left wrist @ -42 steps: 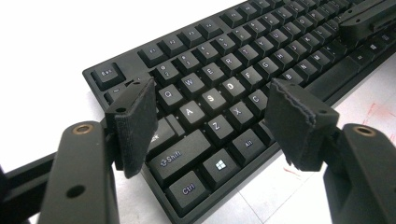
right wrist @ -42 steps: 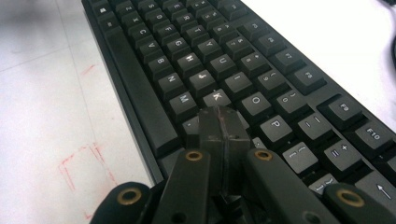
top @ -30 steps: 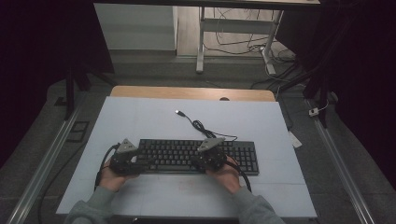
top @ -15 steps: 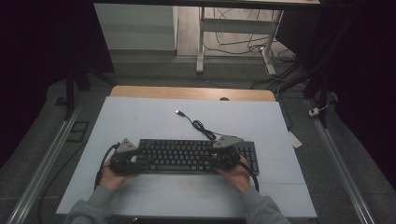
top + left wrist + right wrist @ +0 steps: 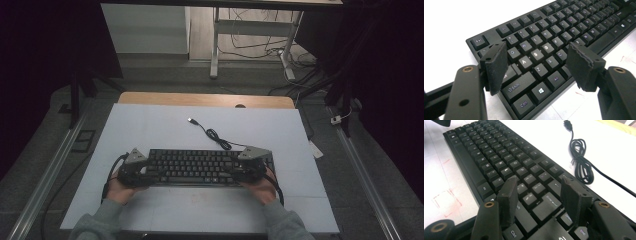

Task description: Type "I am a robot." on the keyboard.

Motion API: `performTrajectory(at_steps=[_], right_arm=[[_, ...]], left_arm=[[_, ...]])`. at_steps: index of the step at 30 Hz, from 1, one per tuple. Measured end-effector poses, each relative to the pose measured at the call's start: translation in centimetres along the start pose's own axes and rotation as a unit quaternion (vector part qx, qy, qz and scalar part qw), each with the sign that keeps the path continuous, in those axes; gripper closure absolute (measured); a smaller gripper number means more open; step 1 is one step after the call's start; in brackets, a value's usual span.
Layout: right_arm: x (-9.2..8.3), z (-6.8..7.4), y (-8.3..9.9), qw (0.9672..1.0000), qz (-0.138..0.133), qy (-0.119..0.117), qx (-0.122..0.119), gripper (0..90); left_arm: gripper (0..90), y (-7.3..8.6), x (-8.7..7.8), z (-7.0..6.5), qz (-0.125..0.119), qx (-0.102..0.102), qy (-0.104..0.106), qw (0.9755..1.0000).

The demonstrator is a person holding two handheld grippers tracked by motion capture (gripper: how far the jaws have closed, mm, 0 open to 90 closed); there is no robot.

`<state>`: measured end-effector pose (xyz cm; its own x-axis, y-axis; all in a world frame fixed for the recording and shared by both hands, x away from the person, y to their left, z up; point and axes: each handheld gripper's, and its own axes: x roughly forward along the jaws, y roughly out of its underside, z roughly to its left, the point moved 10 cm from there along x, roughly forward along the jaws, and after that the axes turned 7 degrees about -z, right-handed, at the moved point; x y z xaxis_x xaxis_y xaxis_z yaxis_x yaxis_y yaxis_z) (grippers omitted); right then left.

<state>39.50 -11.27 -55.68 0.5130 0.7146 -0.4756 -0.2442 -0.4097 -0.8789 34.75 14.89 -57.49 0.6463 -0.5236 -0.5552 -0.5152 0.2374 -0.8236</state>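
Right gripper [image 5: 248,170] shifted rightward along keyboard [image 5: 192,166], fingers opening.

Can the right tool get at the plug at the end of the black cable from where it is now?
Probably yes. The right tool hovers open over the black keyboard, and the black plug lies on the bare white table top beyond it, with nothing between; it must only pass over the keyboard.

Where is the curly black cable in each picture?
High view: the coiled cable lies on the white table, just behind the keyboard, right of middle.
Left gripper view: the cable is not in it.
Right gripper view: the coil lies at upper right, beside the keyboard's far edge.
Shared landmark: the black keyboard.
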Motion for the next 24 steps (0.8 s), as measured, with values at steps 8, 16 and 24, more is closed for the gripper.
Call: performTrajectory(at_steps=[8, 16, 24], right_arm=[[-1.3, -0.8, 0.4, 0.9998, -0.007, 0.017, 0.001, 47.5], [-4.6, -2.6, 2.3, 0.9984, -0.017, 0.050, 0.018, 47.3], [-8.4, -3.8, 4.3, 0.9962, -0.020, 0.081, 0.025, 45.6]], left_arm=[[33.7, 0.1, -0.3, 0.0, -0.001, -0.002, -0.001, 1.0000], [33.8, 0.8, -1.4, -0.1, -0.010, -0.002, -0.010, 0.9999], [33.8, 1.7, -2.7, -0.2, -0.017, -0.001, -0.014, 0.9998]])
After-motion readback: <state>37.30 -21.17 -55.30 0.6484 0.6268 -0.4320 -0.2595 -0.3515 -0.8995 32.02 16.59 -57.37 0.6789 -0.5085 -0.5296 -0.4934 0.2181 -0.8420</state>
